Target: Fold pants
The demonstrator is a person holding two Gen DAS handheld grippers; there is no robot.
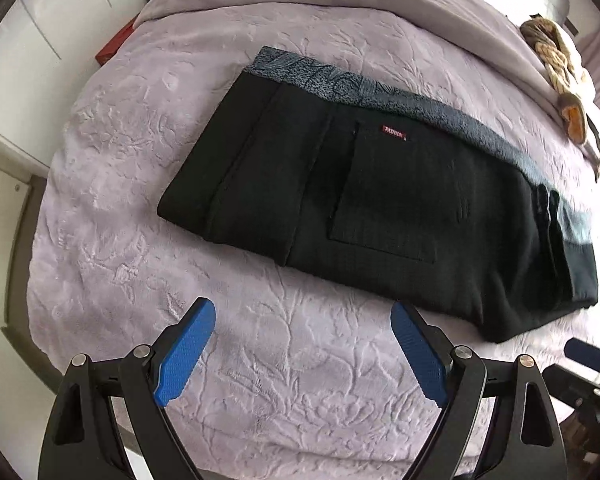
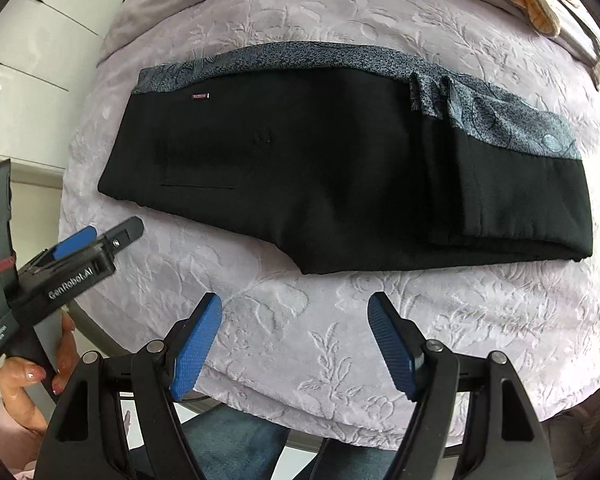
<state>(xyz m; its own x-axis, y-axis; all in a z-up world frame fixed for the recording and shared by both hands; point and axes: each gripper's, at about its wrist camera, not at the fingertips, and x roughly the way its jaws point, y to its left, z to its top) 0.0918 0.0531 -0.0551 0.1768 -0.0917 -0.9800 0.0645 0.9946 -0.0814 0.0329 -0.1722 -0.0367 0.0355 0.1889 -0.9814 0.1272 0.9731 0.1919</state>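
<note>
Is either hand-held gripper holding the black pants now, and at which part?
Nothing is held. The left hand-held gripper and the right hand-held gripper are both open over the bedspread, apart from the folded pants.

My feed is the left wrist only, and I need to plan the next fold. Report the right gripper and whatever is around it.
Observer: The right gripper is open and empty, over the blanket, short of the pants.
Operator: Tell me what lies nearer than it.
Observer: The blanket's near edge, then a person's jeans below it.
Operator: Check my gripper from outside.
Observer: The left gripper sits off the pants' left end, clear of them; a hand grips its handle.
</note>
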